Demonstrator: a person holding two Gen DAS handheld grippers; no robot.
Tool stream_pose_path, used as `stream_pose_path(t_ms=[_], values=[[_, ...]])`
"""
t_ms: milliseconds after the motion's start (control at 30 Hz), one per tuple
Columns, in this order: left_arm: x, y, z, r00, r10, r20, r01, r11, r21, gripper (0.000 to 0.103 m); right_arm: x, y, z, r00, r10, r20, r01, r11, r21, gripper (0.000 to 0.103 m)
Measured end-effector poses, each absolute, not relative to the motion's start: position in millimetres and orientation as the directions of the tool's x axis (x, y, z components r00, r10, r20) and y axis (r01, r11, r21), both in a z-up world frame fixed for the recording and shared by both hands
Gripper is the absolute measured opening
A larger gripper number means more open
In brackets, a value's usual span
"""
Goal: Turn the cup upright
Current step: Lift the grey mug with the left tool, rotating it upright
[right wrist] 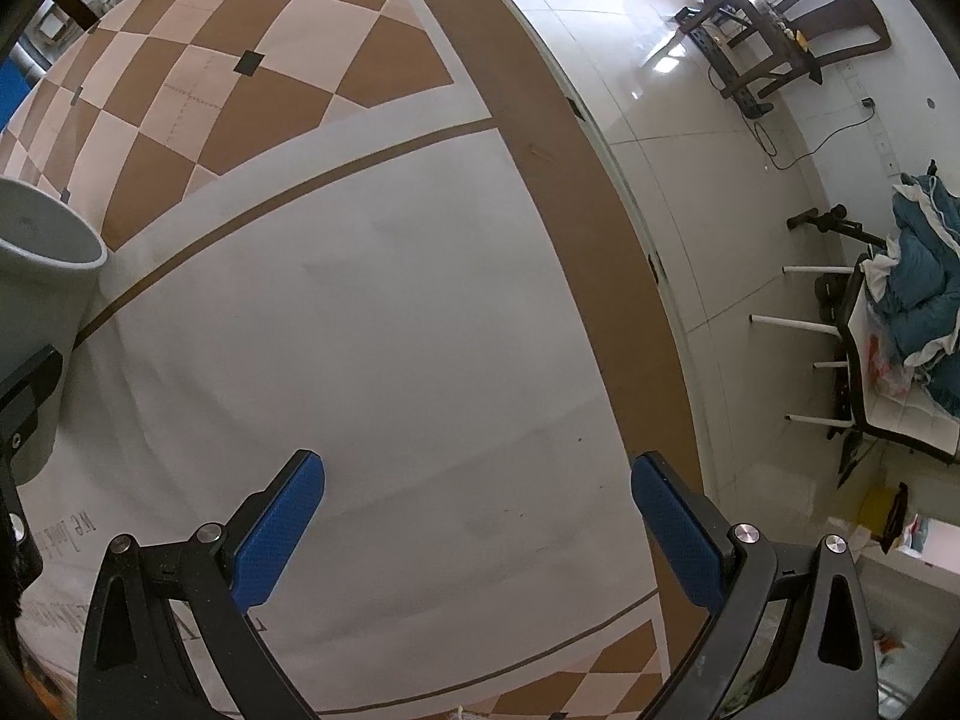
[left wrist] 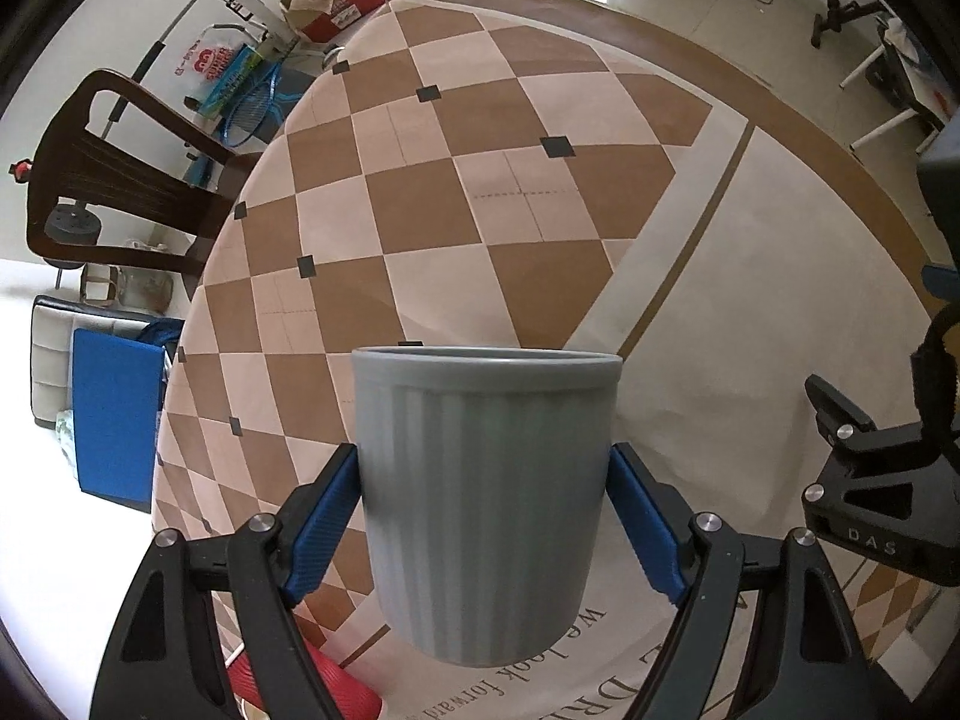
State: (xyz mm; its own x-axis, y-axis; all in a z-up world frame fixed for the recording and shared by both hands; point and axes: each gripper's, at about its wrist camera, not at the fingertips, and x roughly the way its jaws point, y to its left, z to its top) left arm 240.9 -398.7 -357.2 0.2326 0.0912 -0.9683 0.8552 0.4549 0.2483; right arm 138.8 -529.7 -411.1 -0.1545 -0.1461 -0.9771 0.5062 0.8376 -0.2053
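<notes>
A grey ribbed cup point(left wrist: 486, 498) stands mouth up between the blue pads of my left gripper point(left wrist: 486, 516). Both pads press its sides, and its base seems to hang a little above the tablecloth. The cup's rim and wall also show at the far left of the right wrist view point(right wrist: 42, 258). My right gripper point(right wrist: 477, 516) is open and empty over the plain white part of the cloth, to the right of the cup. The right gripper's black body shows at the right edge of the left wrist view point(left wrist: 870, 480).
The table point(left wrist: 750, 300) carries a cloth with brown and cream checks and printed text near the front. A dark wooden chair point(left wrist: 120, 180) stands to the far left. The table's edge point(right wrist: 630, 240) and the tiled floor lie to the right. A red roll point(left wrist: 336, 690) lies below the left gripper.
</notes>
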Motion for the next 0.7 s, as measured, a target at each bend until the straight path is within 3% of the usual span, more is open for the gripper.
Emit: stream_pose_path(t_ms=[700], values=[[229.4, -337.2, -306.0, 0.219, 0.043, -0.975, 0.644, 0.744, 0.178, 0.08, 130.4, -500.2, -388.2, -0.104, -0.155, -0.982, 0.472, 0.862, -0.186, 0.103]])
